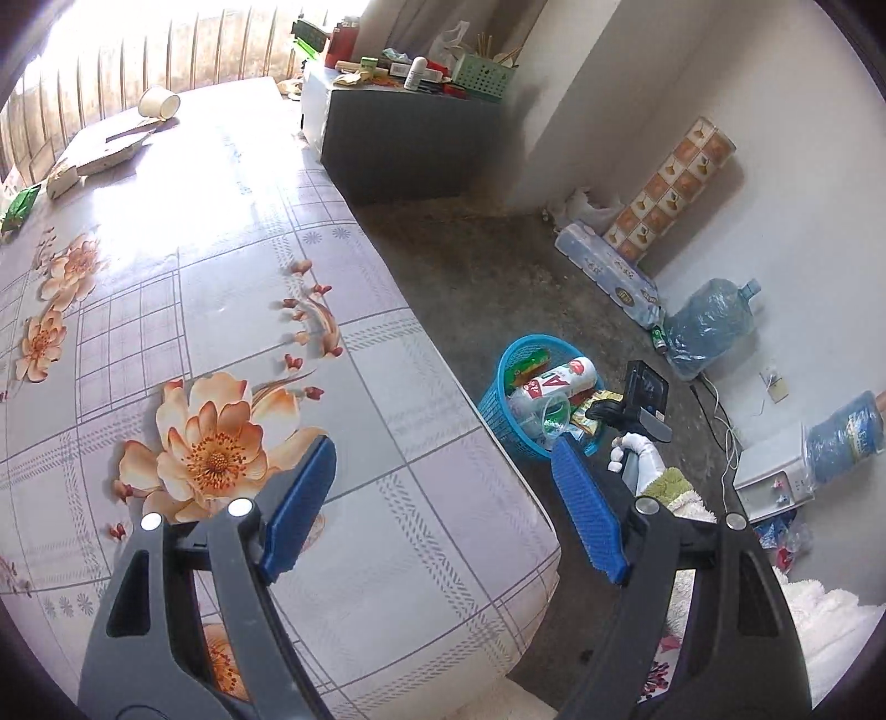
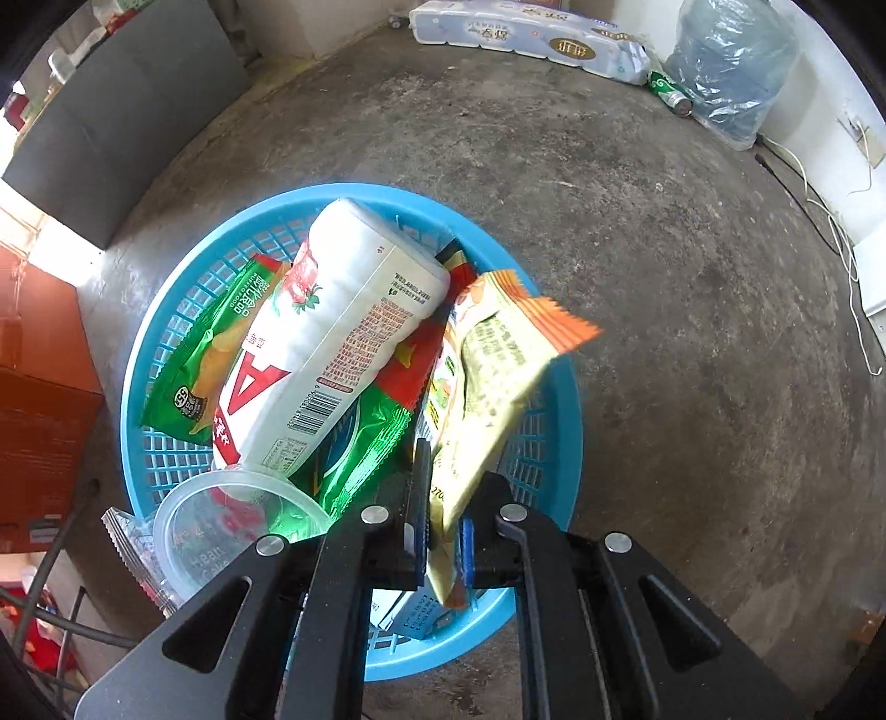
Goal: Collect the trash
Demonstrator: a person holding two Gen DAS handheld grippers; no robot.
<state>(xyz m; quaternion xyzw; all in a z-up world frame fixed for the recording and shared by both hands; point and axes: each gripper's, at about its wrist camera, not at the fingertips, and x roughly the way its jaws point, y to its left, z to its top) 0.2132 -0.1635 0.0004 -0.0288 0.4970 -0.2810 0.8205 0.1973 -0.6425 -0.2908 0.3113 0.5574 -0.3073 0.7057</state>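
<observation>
A blue mesh basket (image 2: 559, 421) stands on the concrete floor. It holds a white bottle with a red A (image 2: 332, 332), a green chip bag (image 2: 216, 354) and a clear plastic cup (image 2: 221, 526). My right gripper (image 2: 451, 476) points down over the basket, with a yellow and orange snack wrapper (image 2: 493, 376) loose between its slightly parted pads. My left gripper (image 1: 443, 448) is open and holds nothing above the edge of the floral table (image 1: 232, 266). At the table's far end lie a tipped paper cup (image 1: 160, 102), a flattened cardboard box (image 1: 105, 147) and a green wrapper (image 1: 19, 207). The basket (image 1: 498, 404) stands right of the table.
A grey cabinet (image 1: 398, 149) loaded with clutter stands beyond the table. A toilet paper pack (image 2: 526, 39), a green can (image 2: 670, 91) and a wrapped water jug (image 2: 731, 66) lie along the wall. Cables (image 2: 830, 232) trail on the right. A brown carton (image 2: 39, 399) sits left of the basket.
</observation>
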